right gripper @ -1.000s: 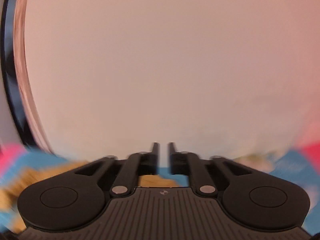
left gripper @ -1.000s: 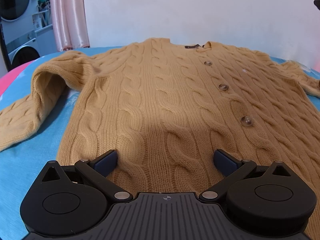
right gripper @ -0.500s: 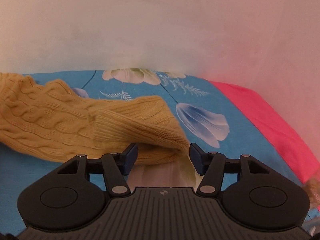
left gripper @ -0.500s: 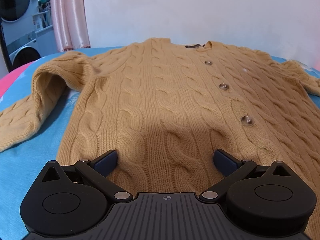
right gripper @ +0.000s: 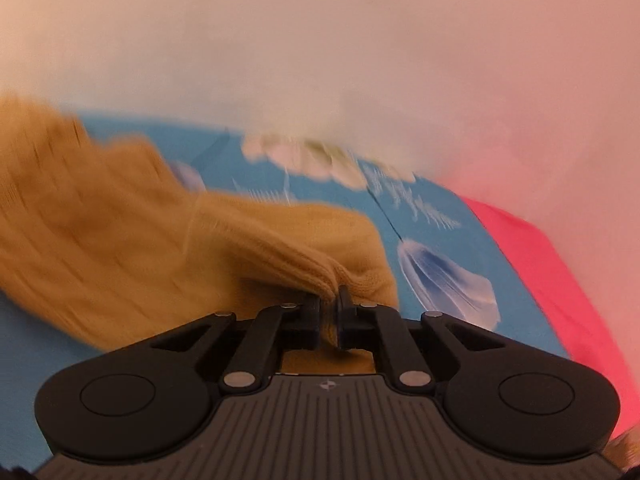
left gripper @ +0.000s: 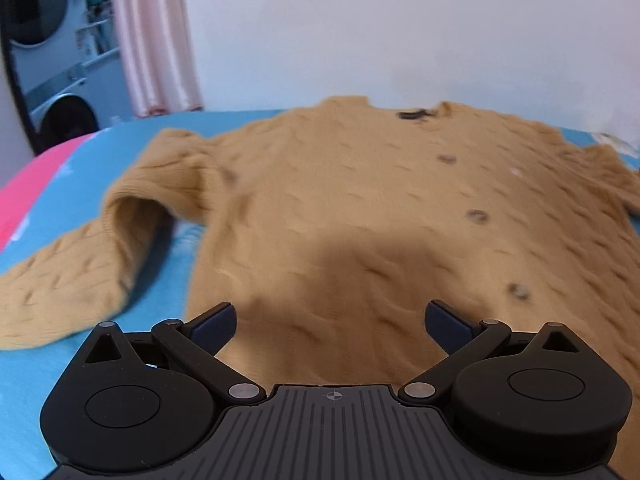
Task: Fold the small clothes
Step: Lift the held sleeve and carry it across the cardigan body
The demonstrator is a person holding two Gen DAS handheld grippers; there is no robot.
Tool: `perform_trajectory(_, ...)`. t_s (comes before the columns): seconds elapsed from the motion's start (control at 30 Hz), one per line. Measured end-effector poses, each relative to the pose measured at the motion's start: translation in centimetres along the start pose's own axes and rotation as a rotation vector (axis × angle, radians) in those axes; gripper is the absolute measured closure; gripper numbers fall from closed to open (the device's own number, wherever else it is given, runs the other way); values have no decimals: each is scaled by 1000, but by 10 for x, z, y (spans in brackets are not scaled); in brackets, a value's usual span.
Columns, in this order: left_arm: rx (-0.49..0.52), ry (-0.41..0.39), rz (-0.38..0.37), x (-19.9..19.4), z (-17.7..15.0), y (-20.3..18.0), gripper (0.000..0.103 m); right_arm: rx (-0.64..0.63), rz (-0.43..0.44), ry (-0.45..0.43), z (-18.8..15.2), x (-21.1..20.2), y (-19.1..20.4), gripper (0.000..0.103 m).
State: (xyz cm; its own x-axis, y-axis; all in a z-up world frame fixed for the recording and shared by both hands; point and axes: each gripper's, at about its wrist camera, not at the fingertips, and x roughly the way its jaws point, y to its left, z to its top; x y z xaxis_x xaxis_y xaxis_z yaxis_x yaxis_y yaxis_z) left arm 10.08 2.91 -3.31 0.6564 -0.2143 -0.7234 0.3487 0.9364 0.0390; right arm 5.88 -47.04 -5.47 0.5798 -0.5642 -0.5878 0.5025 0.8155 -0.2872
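Note:
A tan cable-knit cardigan (left gripper: 360,208) with a row of buttons lies face up on a blue floral sheet (left gripper: 32,380), its left sleeve (left gripper: 68,276) bent outward. My left gripper (left gripper: 330,322) is open and empty, hovering over the cardigan's lower hem. In the right wrist view my right gripper (right gripper: 329,308) is shut on the ribbed cuff (right gripper: 304,248) of the cardigan's right sleeve, which trails off to the left. Both views are motion-blurred.
A white wall (left gripper: 400,28) stands behind the bed. A pink curtain (left gripper: 156,36) and washing machines (left gripper: 48,64) are at the far left. Pink bedding (right gripper: 560,280) borders the blue sheet (right gripper: 440,248) on the right.
My right gripper came down to the sleeve cuff, opened around it, then shut on it. My left gripper has risen and pulled back a little from the cardigan, still open.

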Motion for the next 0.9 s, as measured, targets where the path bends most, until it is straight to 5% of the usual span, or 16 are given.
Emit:
perform_trajectory(0.2, -63, 54, 77, 29, -11, 31, 0, 215, 304, -99, 73, -72, 20, 93)
perform_trajectory(0.3, -161, 24, -1, 30, -19, 51, 0, 313, 514, -102, 118, -103, 53, 93)
perform_trajectory(0.5, -198, -29, -43, 25, -24, 60, 0, 525, 941, -24, 183, -127, 165, 93)
perform_trajectory(0.67, -263, -57, -110, 20, -29, 74, 0, 407, 1038, 51, 185, -132, 306, 89)
perform_trajectory(0.77, -286, -65, -134, 20, -30, 78, 0, 247, 1023, 241, 160, -114, 387, 79)
perform_trajectory(0.9, -291, -67, -146, 20, -31, 80, 0, 154, 1022, 351, 129, -110, 404, 72)
